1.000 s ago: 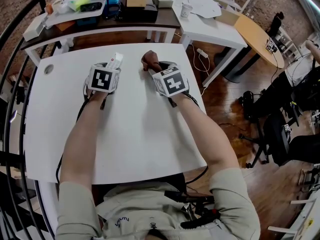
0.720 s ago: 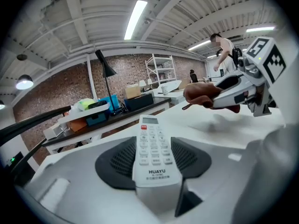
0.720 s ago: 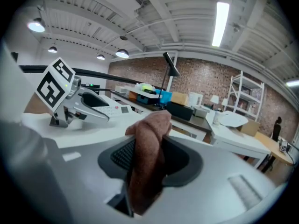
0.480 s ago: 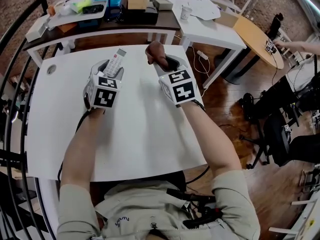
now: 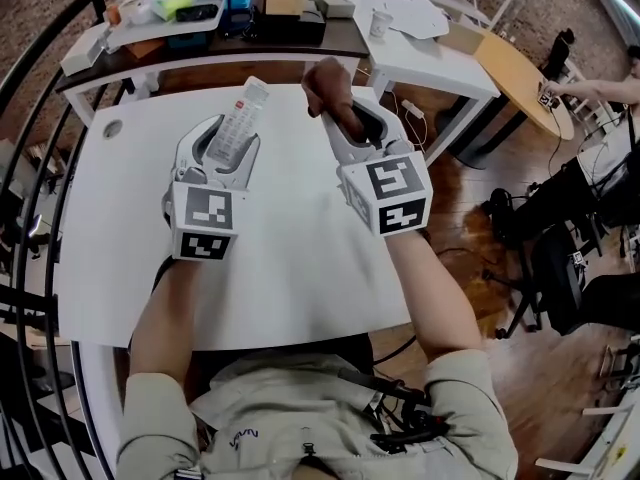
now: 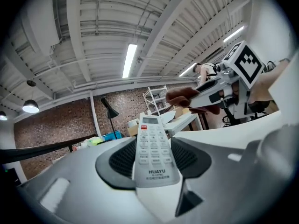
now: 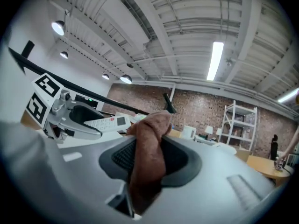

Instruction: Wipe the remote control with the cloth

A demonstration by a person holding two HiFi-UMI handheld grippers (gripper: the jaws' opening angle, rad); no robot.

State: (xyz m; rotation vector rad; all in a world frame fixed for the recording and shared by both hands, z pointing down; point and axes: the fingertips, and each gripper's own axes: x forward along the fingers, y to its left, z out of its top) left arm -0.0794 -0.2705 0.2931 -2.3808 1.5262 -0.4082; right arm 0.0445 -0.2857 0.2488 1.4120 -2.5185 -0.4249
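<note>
Head view: the left gripper (image 5: 228,136) is gripping the remote (image 5: 238,118) by its lower end. The button face is pointing up, and the display end is sticking out past the jaws toward the far edge of the white table (image 5: 290,258). The right gripper (image 5: 352,118) is pinching the brown cloth (image 5: 325,83), which is bunching up beyond its jaws. Both grippers are hanging over the far half of the table, side by side and apart, and the cloth is not touching the remote. Left gripper view: the jaws are standing partly apart, pressing on the two long edges of the remote (image 6: 152,148); the cloth (image 6: 184,97) is showing at upper right. Right gripper view: the jaws have just been closing and are clamping a narrow fold of the cloth (image 7: 147,157); the remote (image 7: 108,122) is showing at left.
</note>
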